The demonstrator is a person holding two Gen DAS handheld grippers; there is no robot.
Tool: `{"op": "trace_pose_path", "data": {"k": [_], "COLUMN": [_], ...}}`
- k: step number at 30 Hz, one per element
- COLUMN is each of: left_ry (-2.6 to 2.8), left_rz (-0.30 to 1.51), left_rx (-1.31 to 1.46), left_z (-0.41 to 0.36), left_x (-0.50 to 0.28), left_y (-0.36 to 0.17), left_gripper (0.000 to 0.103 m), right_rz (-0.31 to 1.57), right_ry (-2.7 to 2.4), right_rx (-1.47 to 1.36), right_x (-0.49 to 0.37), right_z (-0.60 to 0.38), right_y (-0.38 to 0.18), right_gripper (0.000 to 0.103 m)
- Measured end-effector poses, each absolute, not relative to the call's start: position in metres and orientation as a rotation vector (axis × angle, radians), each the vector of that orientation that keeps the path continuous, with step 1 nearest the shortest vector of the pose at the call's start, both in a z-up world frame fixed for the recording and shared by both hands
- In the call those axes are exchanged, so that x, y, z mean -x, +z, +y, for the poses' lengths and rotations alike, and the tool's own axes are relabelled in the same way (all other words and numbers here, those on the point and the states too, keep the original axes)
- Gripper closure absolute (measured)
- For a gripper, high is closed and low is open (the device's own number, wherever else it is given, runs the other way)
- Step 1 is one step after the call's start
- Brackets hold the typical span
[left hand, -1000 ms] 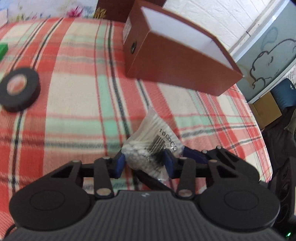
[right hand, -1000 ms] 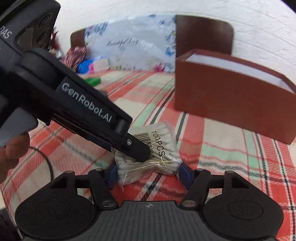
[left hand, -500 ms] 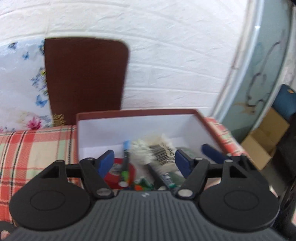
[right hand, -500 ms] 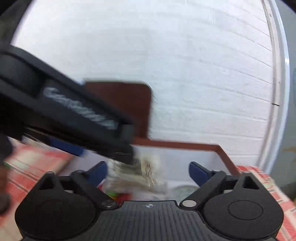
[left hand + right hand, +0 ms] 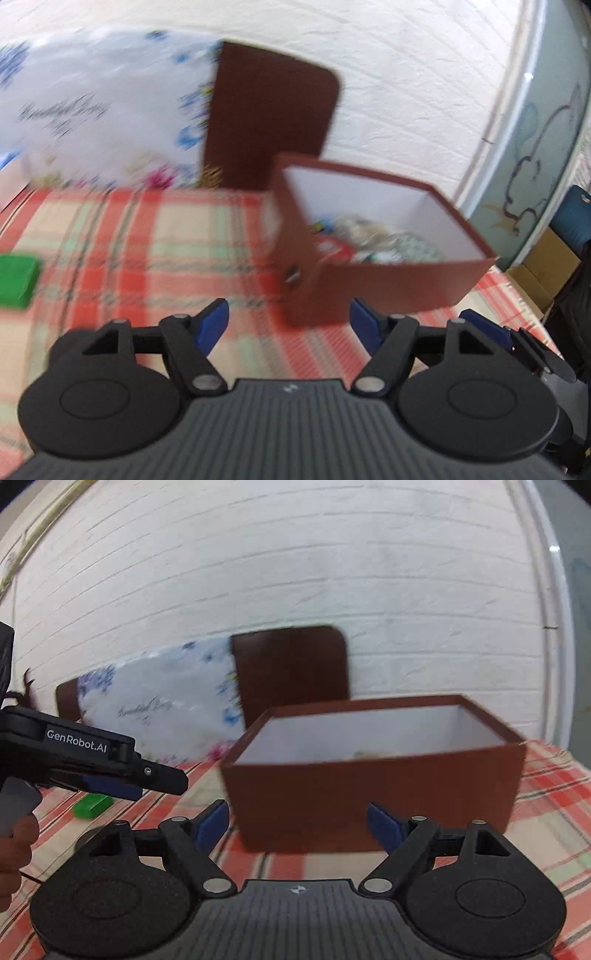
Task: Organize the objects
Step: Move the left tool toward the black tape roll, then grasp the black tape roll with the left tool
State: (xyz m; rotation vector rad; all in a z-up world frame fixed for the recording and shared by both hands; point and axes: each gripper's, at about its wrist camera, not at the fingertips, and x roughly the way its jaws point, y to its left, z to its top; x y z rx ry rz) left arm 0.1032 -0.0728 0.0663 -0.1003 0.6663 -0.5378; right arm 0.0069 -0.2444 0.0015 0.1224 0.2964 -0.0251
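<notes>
At lower centre of the left wrist view, left gripper (image 5: 289, 325) spread wide, nothing between the blue pads, jaws just opened further. Likewise right gripper (image 5: 298, 825) at lower centre of its own view: wide, empty, jaws just opened. Directly ahead of both, brown box (image 5: 373, 280) on the plaid cloth (image 5: 147, 240), open-topped, white inside, already holding a jumble of small items too blurred to name. Left of the box and well apart from it, at the left edge of the left view, a green block (image 5: 16, 280) lying loose on the cloth; seen again in the right view at mid-left, under the left gripper's nose. Long axis hard to judge through blur, roughly across the frame. Left gripper judged nearer to it, so likely the one for the next pick. Readable writing: "GenRobot.AI" on the left gripper's side in the right view; cursive script on the floral panel (image 5: 159, 705) behind, illegible.
</notes>
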Motion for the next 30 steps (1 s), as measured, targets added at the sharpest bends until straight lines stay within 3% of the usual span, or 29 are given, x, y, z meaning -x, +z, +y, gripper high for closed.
{"op": "trace_pose_path", "data": {"k": [5, 12, 30], "left_ry": [-0.397, -0.28, -0.299], "left_rz": [0.743, 0.781, 0.783], "left_rx": [0.153, 0.228, 0.253], "left_z": [0.008, 0.082, 0.105], "left_x": [-0.094, -0.093, -0.134], "left_y": [0.039, 0.013, 0.02], "left_gripper": [0.029, 0.029, 0.029], "right_rz": [0.424, 0.466, 0.56], "right_ry": [0.138, 0.175, 0.34], "right_rx": [-0.095, -0.024, 0.134], "right_x": [-0.014, -0.003, -0.059], "right_z": [-0.188, -0.152, -0.09], "right_y": [-0.017, -0.015, -0.026], "right_gripper": [0.024, 0.024, 0.023]}}
